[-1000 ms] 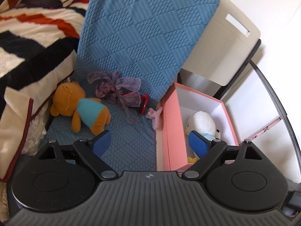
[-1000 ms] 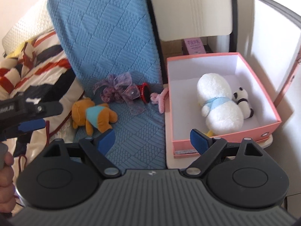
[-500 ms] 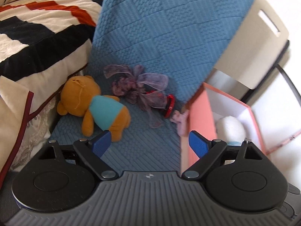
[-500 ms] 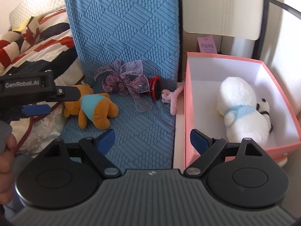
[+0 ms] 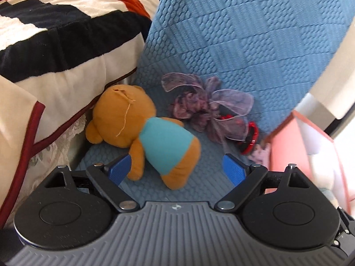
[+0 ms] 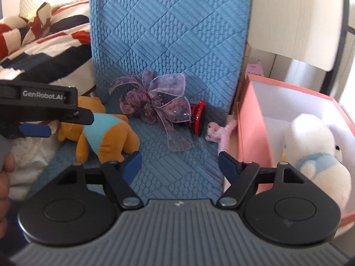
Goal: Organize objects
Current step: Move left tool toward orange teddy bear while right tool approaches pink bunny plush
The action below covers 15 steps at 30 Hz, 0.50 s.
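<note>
Both grippers have dropped closer to the blue quilted cushion (image 6: 173, 44) since a second ago; everything on it looms larger now.

Left gripper (image 5: 177, 169): jaws spread wide, nothing between the pads. Teddy bear (image 5: 142, 133), orange with a teal shirt, lies just ahead of it at 12 o'clock, face down, head toward 10 o'clock against the striped blanket (image 5: 55, 33). One bear arm sits just beside the left blue pad; contact can't be called from this view. In the right wrist view the left gripper (image 6: 44, 124) comes in from 9 o'clock over the bear (image 6: 104, 137), with a hand (image 6: 4, 177) at the frame edge.

Right gripper (image 6: 179, 166): jaws have just been closing a bit but are still apart, with only bare cushion between them.

Other items:
- Purple ribbon bow (image 6: 155, 104) at 12 o'clock from the right gripper, on the cushion seat.
- Red clip (image 6: 198, 117) touching the bow on its 3 o'clock side.
- Pink hair claw (image 6: 221, 133) at 1 o'clock, between the clip and the box wall.
- Pink box (image 6: 255, 133) at 3 o'clock, open top, white inside.
- White plush toy (image 6: 315, 155) with a light blue band, lying inside the box.

Left view blurs the box (image 5: 286, 141) at 3 o'clock.
</note>
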Each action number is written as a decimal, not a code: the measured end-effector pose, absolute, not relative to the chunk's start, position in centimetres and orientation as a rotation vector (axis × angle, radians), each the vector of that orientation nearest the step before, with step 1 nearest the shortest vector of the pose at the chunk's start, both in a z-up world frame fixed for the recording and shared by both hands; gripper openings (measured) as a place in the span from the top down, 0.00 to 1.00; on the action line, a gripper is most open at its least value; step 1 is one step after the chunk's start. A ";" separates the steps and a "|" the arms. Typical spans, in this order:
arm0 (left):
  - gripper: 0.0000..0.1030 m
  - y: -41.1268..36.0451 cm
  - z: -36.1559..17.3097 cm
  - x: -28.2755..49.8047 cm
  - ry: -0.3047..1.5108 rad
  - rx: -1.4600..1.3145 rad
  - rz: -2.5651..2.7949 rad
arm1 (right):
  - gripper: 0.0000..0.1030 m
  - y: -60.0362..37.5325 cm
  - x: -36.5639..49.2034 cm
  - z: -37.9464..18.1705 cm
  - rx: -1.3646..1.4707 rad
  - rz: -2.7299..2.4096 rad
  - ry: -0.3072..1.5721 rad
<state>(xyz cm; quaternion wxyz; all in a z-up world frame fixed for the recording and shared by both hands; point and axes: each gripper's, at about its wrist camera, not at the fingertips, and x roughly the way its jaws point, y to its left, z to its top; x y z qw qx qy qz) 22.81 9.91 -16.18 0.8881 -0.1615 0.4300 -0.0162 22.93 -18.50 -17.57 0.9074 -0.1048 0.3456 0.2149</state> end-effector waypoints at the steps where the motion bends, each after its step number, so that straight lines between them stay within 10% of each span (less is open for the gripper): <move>1: 0.11 10.0 -16.7 23.2 0.895 -0.331 -0.043 | 0.28 -17.9 23.2 -18.1 -0.232 0.440 0.707; 15: 0.11 11.9 -22.3 28.1 0.956 -0.506 -0.049 | 0.59 -15.9 29.7 -22.3 -0.284 0.356 0.698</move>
